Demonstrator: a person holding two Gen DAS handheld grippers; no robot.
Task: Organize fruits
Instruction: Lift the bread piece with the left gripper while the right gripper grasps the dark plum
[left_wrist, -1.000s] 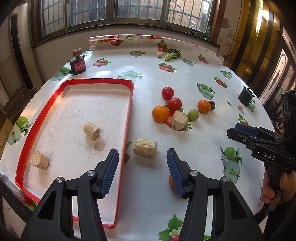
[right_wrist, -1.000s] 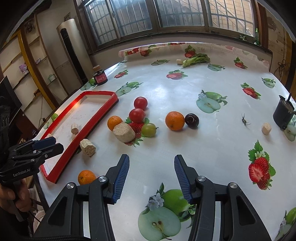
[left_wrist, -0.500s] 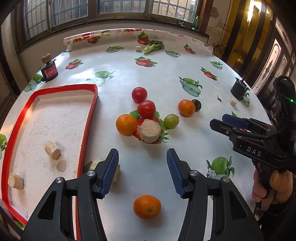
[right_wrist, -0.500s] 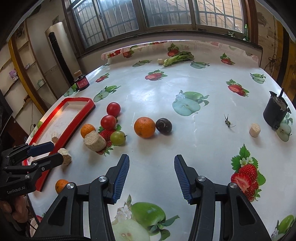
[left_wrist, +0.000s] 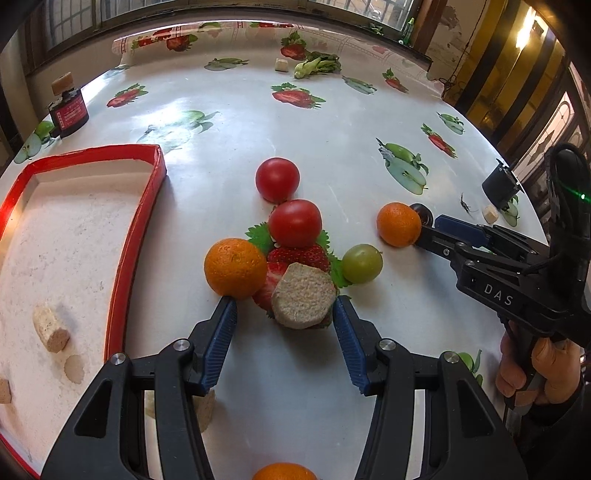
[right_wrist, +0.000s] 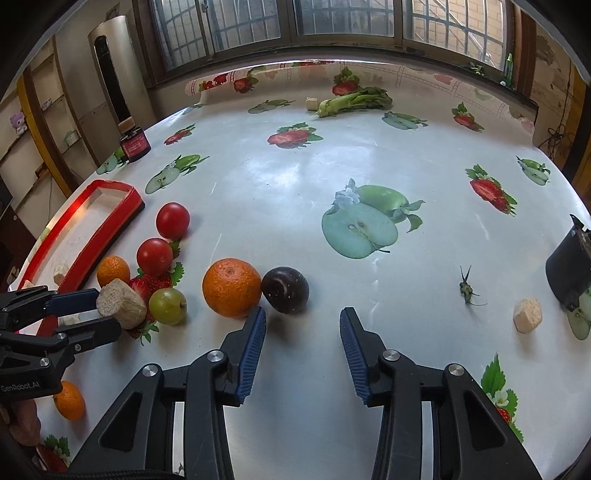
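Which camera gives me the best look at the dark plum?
The right wrist view: the dark plum lies whole just ahead of the open right gripper, beside an orange. The left wrist view shows only a sliver behind that orange and the right gripper.

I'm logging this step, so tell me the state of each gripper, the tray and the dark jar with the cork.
left gripper: open, fingers either side of the beige chunk, not closed on it.
right gripper: open, holding nothing, near the dark plum.
red tray: holds beige chunks, no fruit.
dark jar: upright, corked.
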